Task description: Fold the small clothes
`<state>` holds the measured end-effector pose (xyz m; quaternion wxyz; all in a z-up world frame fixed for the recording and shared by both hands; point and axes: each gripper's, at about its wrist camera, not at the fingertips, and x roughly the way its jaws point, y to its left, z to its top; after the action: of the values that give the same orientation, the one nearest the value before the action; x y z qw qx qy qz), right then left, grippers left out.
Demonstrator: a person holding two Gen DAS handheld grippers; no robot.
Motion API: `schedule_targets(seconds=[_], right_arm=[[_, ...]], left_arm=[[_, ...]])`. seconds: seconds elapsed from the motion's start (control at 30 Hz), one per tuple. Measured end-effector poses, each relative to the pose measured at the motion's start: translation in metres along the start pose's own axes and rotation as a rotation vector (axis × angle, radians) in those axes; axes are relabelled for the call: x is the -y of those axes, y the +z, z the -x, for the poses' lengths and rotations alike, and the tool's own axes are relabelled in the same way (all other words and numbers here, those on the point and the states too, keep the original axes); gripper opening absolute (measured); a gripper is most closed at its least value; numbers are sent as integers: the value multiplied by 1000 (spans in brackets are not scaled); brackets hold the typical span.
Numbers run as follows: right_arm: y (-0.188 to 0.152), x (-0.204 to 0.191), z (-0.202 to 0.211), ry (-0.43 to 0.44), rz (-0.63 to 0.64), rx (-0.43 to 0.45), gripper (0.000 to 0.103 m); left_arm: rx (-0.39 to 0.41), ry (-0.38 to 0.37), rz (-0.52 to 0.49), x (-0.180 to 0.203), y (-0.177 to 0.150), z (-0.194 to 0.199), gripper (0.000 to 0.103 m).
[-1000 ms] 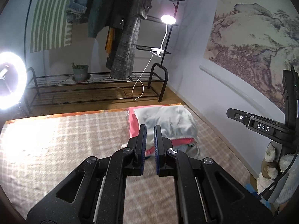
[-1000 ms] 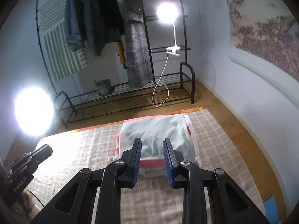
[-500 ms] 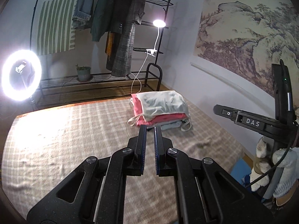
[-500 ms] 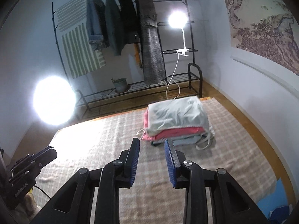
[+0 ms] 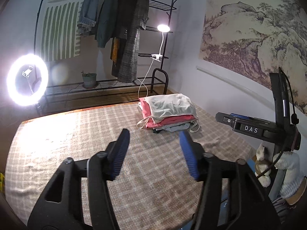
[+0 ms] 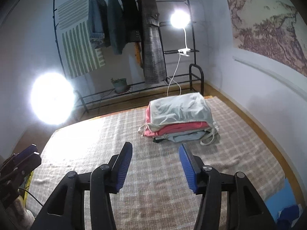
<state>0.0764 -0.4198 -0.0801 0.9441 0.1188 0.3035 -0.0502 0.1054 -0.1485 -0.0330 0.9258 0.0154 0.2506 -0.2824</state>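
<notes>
Currently: folded stack (image 5: 168, 113), approx. 4 pcs, on checked blanket (image 5: 76, 134) beyond both grippers' fingertips. Left gripper (image 5: 153, 143) & right gripper (image 6: 155, 153): jaws opening, empty. No unfolded item visible; probably near done.

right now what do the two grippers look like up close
Both match: the left gripper and right gripper have matte black angular frames with round silver screws and ribbed blue pads. The right gripper's side bears a white "DAS" label and a black cable.
</notes>
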Motion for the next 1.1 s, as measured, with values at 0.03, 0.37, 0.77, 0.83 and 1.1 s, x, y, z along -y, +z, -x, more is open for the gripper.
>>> schedule_targets(seconds=[0.03, 0.37, 0.77, 0.83, 1.1], right_arm=[[0, 1, -1, -4, 0, 0, 62], [1, -18, 7, -27, 76, 95, 100], [1, -14, 5, -22, 57, 103, 103], [1, -13, 4, -23, 52, 100, 103], [0, -15, 2, -19, 55, 90, 103]], left_arm=[[1, 2, -5, 0, -1, 0, 66], [-5, 20, 7, -7, -5, -1, 86], [-9, 50, -12, -5, -9, -3, 92], [-10, 48, -12, -5, -9, -3, 92], [-8, 50, -18, -5, -9, -2, 92]])
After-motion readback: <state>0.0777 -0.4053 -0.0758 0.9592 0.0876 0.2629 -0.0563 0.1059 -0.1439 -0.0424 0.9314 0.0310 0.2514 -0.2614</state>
